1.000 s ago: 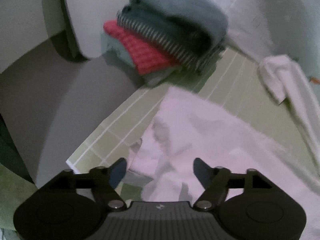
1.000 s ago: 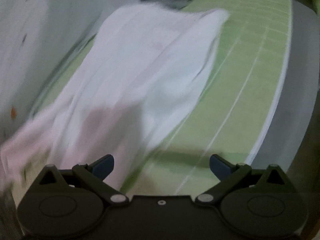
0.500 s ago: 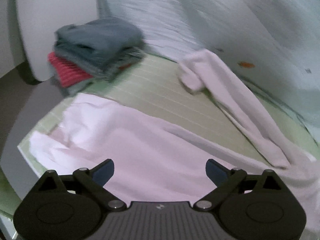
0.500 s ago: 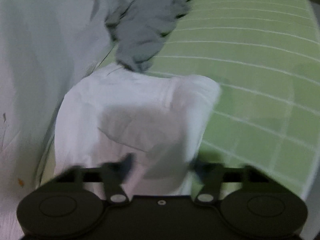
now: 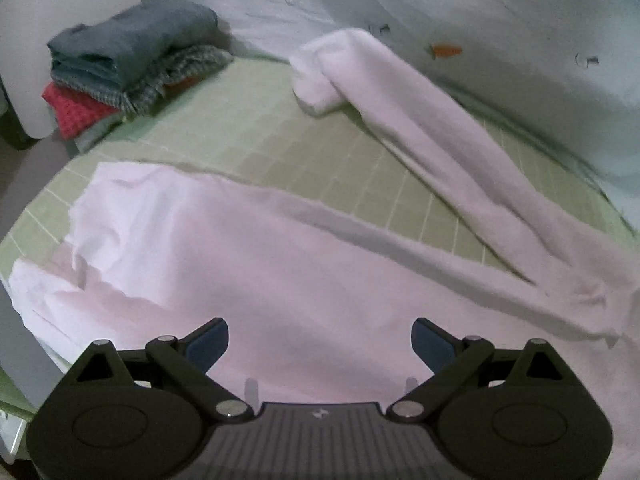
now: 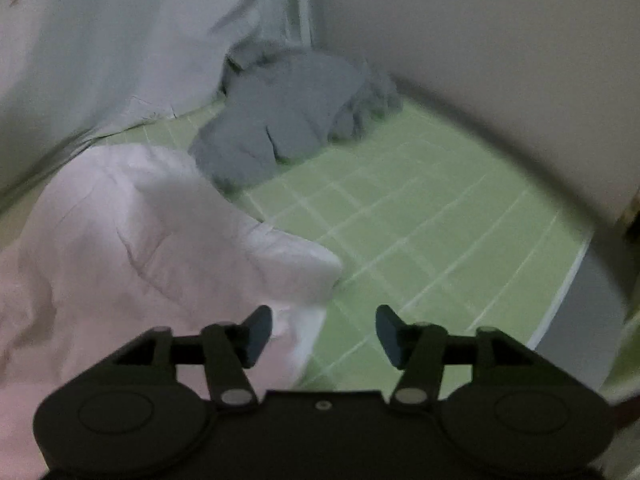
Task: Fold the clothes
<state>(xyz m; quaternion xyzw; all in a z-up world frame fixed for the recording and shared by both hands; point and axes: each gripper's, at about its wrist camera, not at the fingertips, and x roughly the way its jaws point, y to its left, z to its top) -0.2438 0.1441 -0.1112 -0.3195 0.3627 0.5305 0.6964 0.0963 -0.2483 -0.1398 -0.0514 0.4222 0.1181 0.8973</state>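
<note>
A pale pink-white garment (image 5: 280,264) lies spread over the green checked mat (image 5: 280,136), one long sleeve or leg (image 5: 420,128) stretching away to the back. My left gripper (image 5: 320,340) hovers over the cloth, jaws wide open with nothing between them. In the right wrist view the same garment's bunched end (image 6: 160,240) sits to the left. My right gripper (image 6: 324,332) is over its edge, jaws opening. The fabric edge lies below the gap and the pads do not press on it.
A stack of folded clothes (image 5: 132,64), blue-grey on top, striped and red below, stands at the mat's far left corner. A crumpled grey garment (image 6: 288,112) lies at the mat's far end in the right wrist view. Pale bedding (image 5: 480,32) borders the mat behind.
My left gripper has swung right along the garment, away from the folded stack, and its jaws widened. My right gripper narrowed over the garment's end, then reopened, and now faces the grey garment.
</note>
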